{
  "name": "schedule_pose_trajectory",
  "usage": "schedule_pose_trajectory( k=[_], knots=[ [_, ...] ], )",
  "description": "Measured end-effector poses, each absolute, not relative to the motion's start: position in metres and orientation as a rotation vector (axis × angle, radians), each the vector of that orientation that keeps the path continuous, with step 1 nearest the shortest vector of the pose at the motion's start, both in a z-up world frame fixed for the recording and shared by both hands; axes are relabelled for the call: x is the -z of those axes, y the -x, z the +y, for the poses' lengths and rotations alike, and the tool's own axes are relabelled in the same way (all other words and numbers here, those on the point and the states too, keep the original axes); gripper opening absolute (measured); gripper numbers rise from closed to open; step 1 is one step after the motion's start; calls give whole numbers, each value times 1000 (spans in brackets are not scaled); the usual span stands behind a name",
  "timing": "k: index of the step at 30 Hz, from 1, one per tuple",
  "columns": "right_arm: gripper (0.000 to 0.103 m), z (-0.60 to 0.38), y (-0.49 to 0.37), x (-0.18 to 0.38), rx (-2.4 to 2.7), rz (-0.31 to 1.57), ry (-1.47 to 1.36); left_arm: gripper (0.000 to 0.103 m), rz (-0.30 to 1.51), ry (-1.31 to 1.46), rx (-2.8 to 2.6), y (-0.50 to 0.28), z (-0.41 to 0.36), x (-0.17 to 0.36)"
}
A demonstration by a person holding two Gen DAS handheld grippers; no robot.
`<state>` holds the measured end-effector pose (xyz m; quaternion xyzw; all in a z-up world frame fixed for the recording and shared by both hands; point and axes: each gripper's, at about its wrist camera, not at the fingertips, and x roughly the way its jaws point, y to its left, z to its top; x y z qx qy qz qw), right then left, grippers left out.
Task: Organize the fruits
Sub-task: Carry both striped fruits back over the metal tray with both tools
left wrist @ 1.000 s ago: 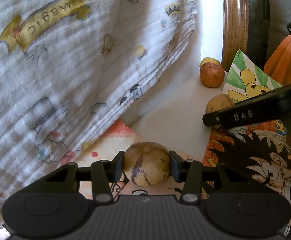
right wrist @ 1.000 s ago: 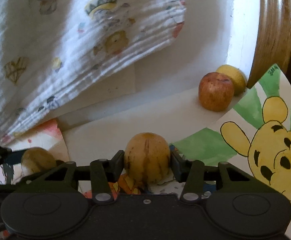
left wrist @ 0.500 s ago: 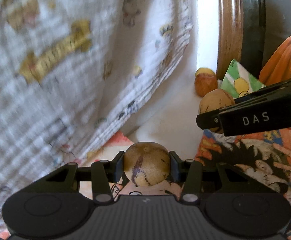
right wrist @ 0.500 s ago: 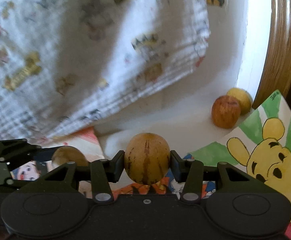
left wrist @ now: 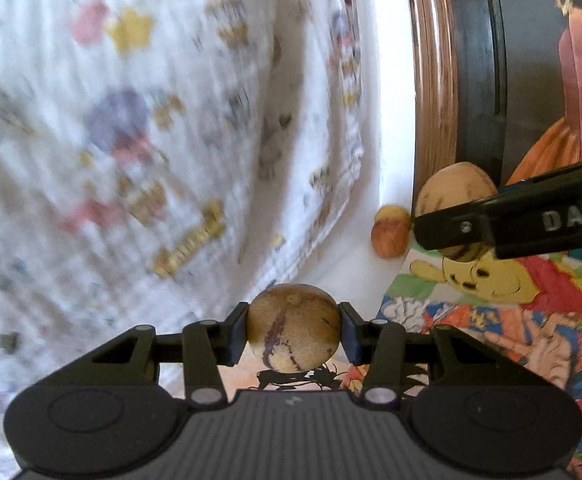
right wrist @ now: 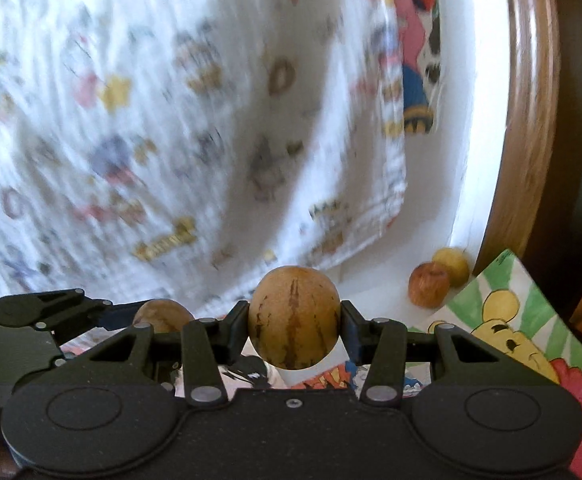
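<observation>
Two wrist fisheyes, side by side, facing the same corner

Each view looks forward along its own fingers, close above the cartoon posters point(left wrist: 491, 320), toward the printed white cloth point(left wrist: 151, 120) filling the upper left. Both share the red apple point(left wrist: 389, 237) point(right wrist: 428, 289), the wooden frame point(right wrist: 527, 120) at right and the Pooh drawing point(right wrist: 503, 328); each also catches the other gripper.

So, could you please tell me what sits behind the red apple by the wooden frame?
A yellow fruit sits right behind the red apple, against the wooden frame. The apple covers its lower front, so I can't tell whether they touch.
</observation>
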<state>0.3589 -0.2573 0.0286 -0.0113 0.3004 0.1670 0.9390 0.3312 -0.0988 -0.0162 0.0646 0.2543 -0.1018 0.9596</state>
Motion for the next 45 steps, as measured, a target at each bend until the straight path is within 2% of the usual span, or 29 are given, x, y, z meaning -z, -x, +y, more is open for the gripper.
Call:
schedule_pose_trajectory(
  k=[14,24,33,45],
  knots=[
    [49,-259,-255,-138,-361,451,11,50,369,-152,196,-249,-87,-80],
    [49,-259,-171,-168,-392,395,4,50,307,-146,190,-172,-73,-115],
    [49,-253,-101,-151,-439,414,6,50,332,-154,184,-101,-57,-101],
    [49,-252,-52,-89,-457,543,5,51,486,-127,209,-52,-43,-31]
  ],
)
